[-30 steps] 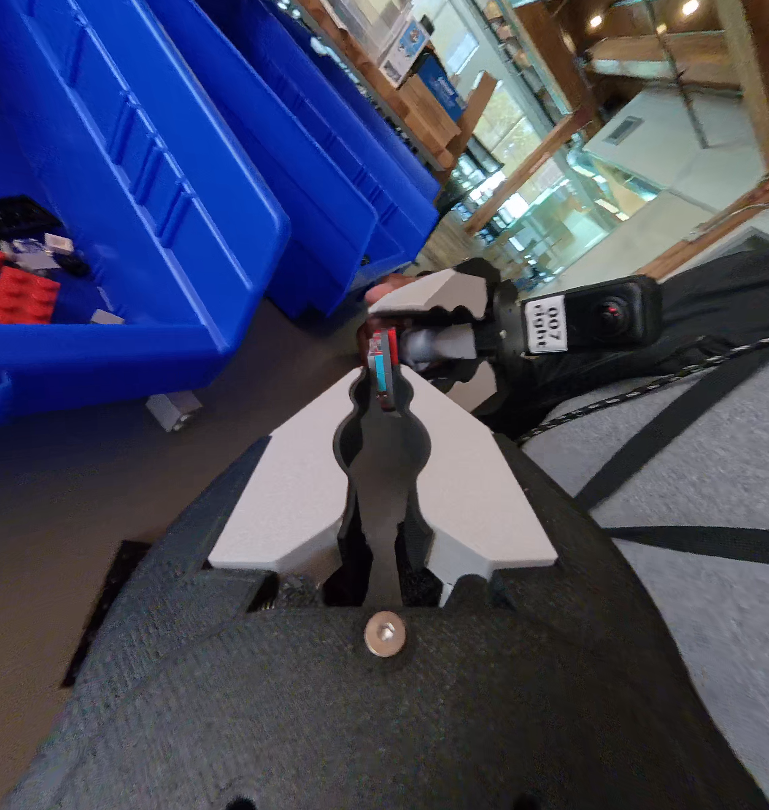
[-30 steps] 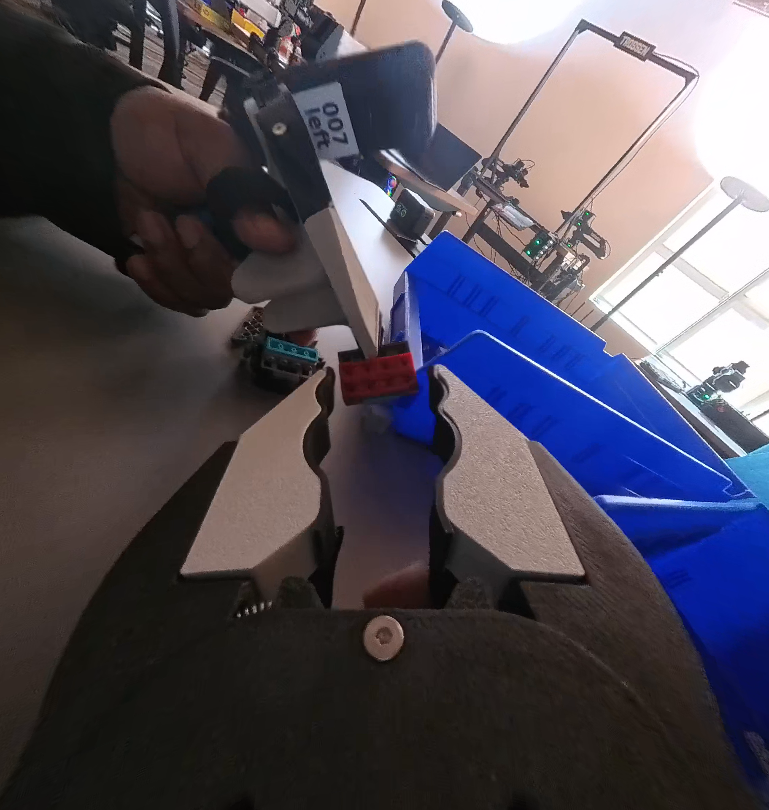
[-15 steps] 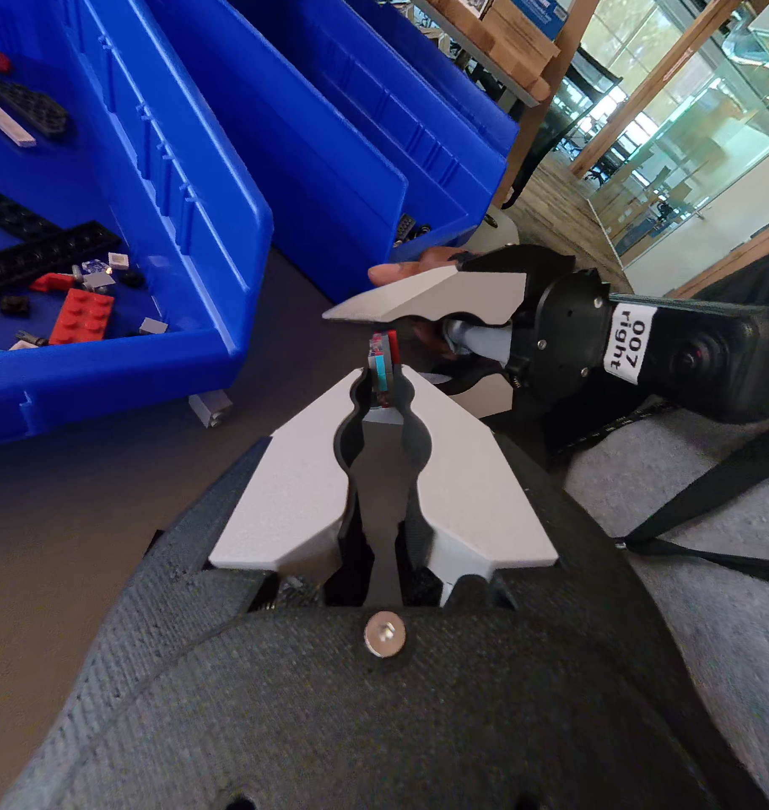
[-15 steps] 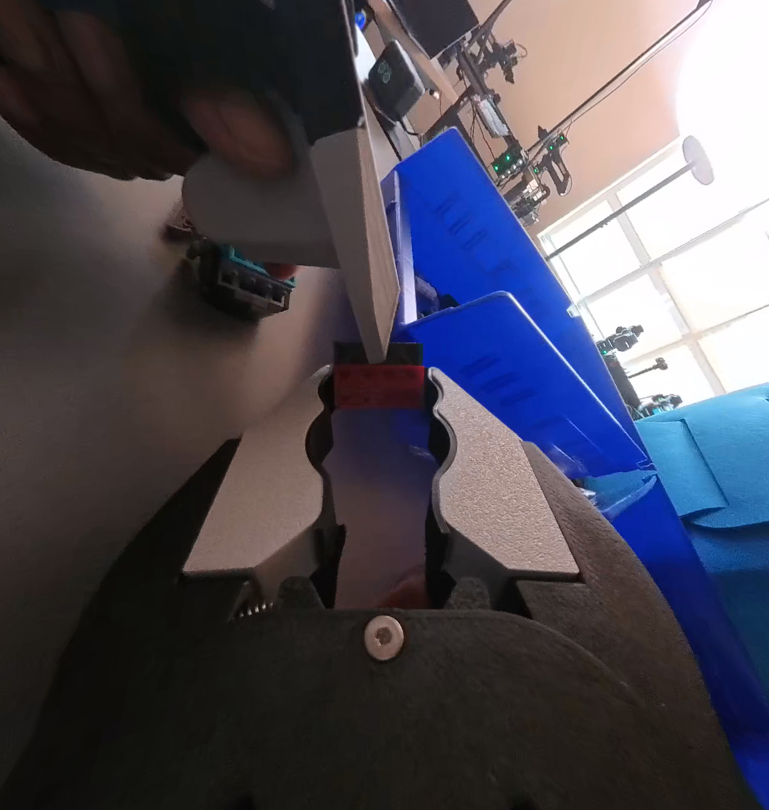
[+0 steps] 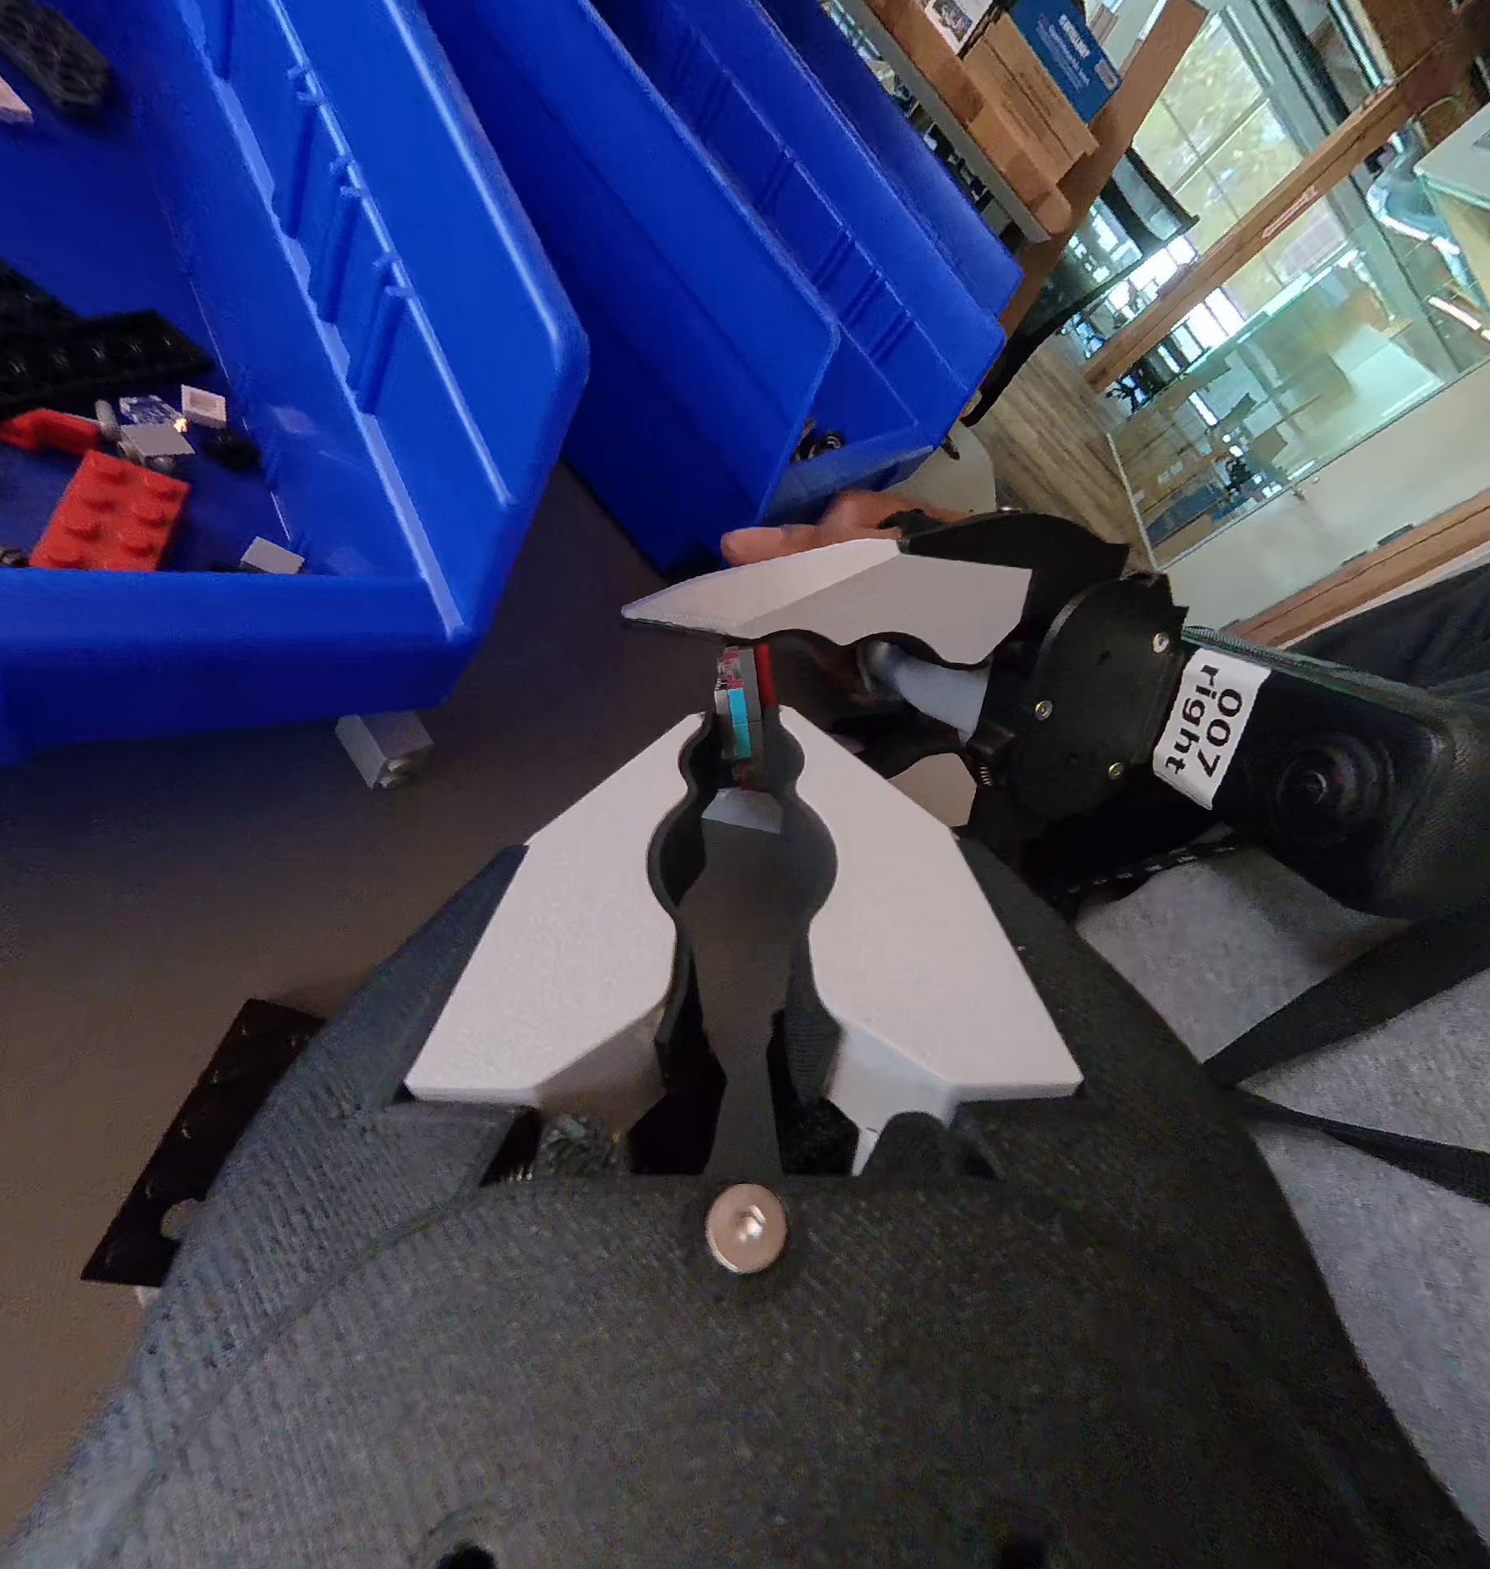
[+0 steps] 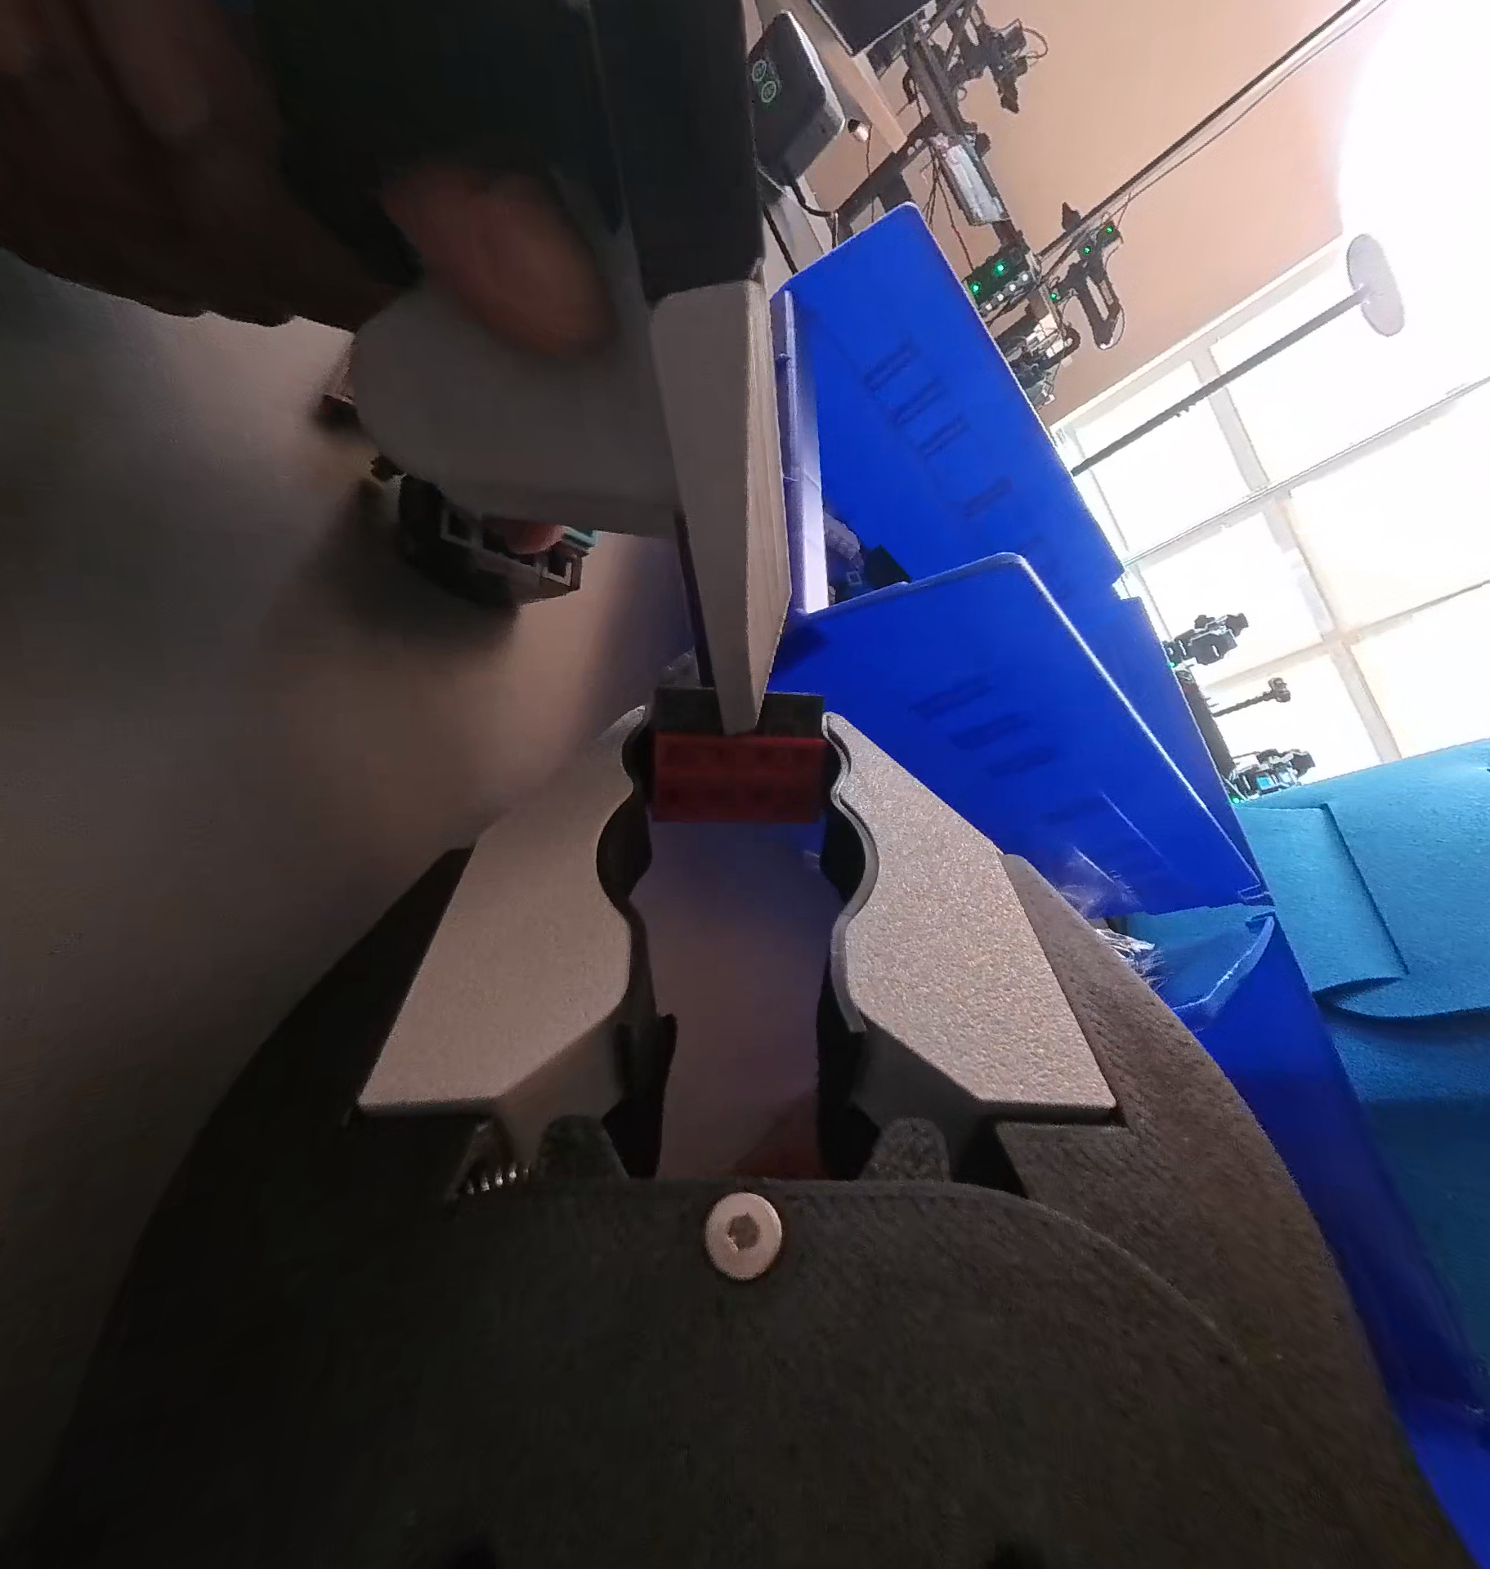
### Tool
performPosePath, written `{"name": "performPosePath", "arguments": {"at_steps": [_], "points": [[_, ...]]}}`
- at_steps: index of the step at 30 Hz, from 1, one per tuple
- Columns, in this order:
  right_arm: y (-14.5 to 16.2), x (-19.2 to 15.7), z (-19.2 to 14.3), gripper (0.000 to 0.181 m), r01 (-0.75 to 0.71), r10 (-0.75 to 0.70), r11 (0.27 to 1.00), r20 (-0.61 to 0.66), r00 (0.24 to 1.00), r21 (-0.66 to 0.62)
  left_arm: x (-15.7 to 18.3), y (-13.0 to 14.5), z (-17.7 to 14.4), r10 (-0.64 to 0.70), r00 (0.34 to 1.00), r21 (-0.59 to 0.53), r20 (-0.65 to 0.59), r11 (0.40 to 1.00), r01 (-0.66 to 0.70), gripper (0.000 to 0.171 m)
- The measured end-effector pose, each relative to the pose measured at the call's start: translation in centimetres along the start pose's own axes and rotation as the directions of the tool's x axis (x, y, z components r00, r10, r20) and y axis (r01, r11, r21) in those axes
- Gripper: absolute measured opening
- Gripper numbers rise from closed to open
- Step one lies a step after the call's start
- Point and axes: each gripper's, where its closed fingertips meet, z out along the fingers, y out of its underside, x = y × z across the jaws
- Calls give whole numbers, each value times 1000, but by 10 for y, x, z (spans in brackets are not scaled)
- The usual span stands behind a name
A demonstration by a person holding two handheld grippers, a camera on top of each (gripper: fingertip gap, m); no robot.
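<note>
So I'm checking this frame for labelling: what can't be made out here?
- Left wrist view: the brick stack shows edge-on; the right gripper covers its top.
- Right wrist view: the left gripper finger hides the stack's far end.
- Teal piece: blurred, half behind the hand.

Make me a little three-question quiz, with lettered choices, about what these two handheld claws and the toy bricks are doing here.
1. Where is the loose red brick?
A. inside a blue bin
B. on the floor
C. on a shelf

2. What colour is the brick face towards the right gripper?
A. yellow
B. red
C. white

3. How is the left gripper?
A. wide open
B. out of sight
C. shut on the small brick stack

Answers: 1 A, it lies among parts in the bin. 2 B, red studs show between its fingertips. 3 C, its tips pinch the stack.
</note>
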Motion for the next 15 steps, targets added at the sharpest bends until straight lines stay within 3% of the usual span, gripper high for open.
{"name": "performPosePath", "arguments": {"at_steps": [15], "points": [[-4,16,-2,36,115,-114,993,-130,985,-3,4,-11,-1,-229,967,91,-113,967,239,9]]}}
